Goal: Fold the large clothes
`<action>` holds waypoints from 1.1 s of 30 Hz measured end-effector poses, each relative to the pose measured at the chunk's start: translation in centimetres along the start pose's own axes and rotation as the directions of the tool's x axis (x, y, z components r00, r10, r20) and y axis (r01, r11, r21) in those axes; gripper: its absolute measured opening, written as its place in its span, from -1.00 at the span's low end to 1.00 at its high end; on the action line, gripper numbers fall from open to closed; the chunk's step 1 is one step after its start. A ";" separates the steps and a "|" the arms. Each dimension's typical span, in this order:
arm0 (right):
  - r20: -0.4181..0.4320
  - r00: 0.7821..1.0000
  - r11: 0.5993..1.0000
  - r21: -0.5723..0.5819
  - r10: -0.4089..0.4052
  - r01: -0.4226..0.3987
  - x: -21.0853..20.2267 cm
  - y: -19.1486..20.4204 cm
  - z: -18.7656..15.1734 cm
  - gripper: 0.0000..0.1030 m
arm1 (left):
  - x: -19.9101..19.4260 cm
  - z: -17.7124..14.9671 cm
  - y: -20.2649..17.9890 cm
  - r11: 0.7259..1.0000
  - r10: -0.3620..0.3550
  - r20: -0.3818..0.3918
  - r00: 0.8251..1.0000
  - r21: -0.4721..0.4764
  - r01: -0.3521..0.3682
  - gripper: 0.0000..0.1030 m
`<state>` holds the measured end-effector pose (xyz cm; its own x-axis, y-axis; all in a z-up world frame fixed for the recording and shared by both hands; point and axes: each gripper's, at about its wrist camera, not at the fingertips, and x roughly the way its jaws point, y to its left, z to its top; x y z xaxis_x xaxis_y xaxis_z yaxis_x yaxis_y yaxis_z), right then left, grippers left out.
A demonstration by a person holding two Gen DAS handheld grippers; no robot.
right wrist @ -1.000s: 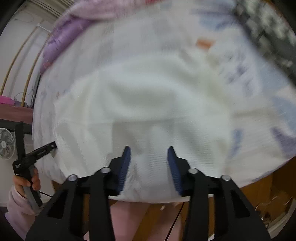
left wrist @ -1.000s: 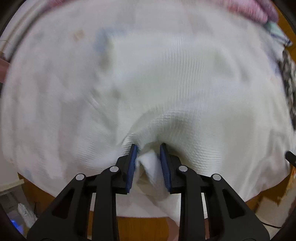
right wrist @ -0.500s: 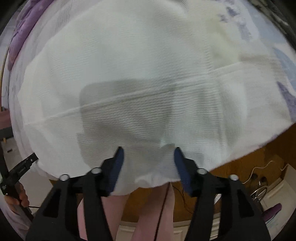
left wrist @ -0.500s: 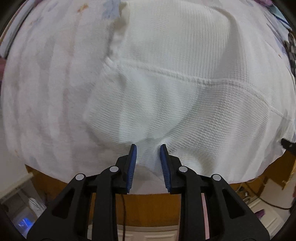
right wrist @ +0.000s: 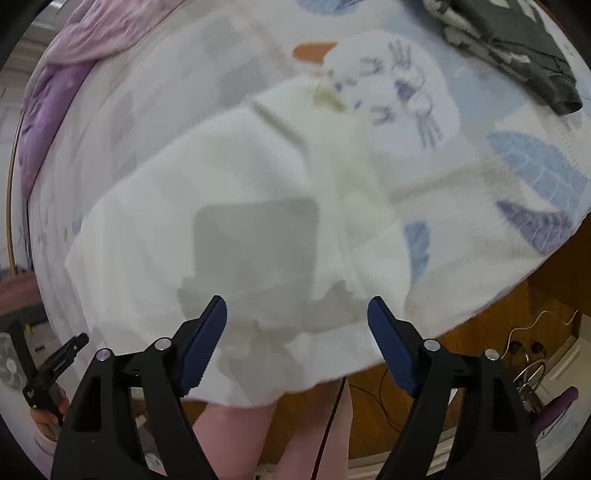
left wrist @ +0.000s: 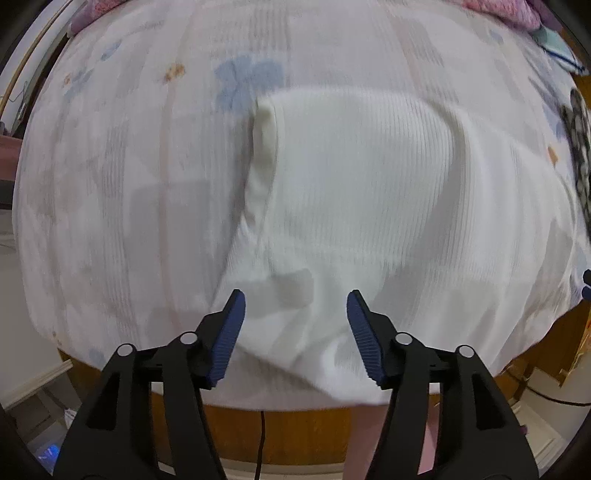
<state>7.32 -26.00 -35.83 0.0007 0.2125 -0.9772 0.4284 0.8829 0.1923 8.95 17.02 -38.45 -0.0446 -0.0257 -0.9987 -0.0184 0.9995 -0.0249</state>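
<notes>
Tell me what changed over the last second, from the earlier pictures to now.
Both hand-held grippers let go. The left hand-held gripper had a fold of the white garment pinched; its jaws are opening, the cloth lying loose beneath. The right hand-held gripper has also spread, still opening, with nothing held. Both have pulled back, so more of the floral sheet shows. The garment stays flat on the bed.

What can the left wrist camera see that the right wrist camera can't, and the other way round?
Only the left view shows the left tongs close up and a pink knitted piece at the top edge. Only the right view shows the right tongs, a dark green garment, a purple blanket and the person's legs. Both show the white ribbed garment on the flower-patterned sheet. Both tongs are opening, pads clear of the cloth.
</notes>
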 end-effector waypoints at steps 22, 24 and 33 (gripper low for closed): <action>-0.020 0.971 0.930 0.293 0.239 -0.223 5.1 -4.7 12.4 0.61 | 6.7 12.3 5.6 0.899 -0.213 0.013 0.977 -0.389 0.201 0.25; -0.040 0.965 0.929 0.285 0.259 -0.237 6.8 -3.9 13.4 0.60 | 7.5 12.1 5.4 0.867 -0.277 0.030 0.960 -0.423 0.263 -0.39; 0.092 0.942 0.910 0.245 0.322 -0.335 2.2 -3.5 13.3 -0.69 | 0.1 10.3 4.1 0.875 -0.136 0.168 0.976 -0.442 0.197 -0.74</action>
<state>17.84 -34.21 -39.91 0.2217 0.4462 -0.8670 0.6106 0.6297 0.4802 19.16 21.34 -39.14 0.1267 -0.1577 -0.9793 -0.4662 0.8620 -0.1991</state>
